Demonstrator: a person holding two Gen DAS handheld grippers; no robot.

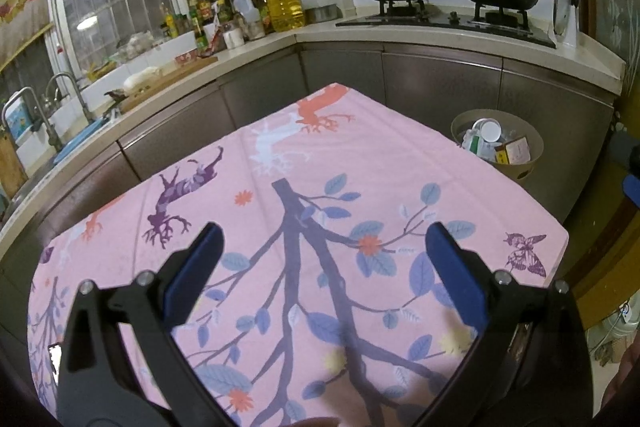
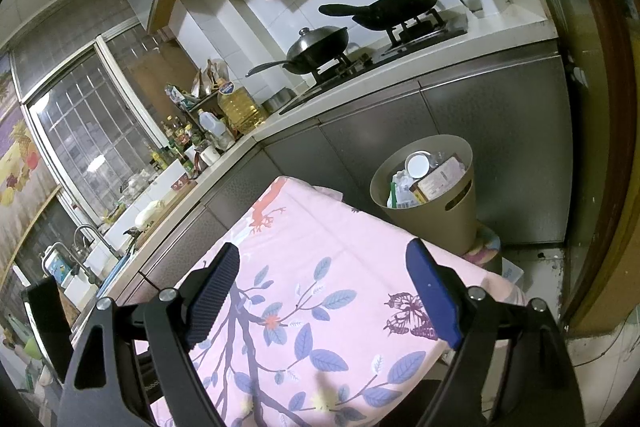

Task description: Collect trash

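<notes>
Both jaws gape — bin (image 2: 436, 211) labels unreadable.

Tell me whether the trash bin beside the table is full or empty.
Nearly full: the trash bin stands upright with a box, a white cup and wrappers piled close to its rim.

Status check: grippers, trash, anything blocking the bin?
Left gripper open, empty. Right gripper open, empty. Trash bin holds trash, beyond the table's far corner. Pink tablecloth shows no trash; nothing blocking.
</notes>
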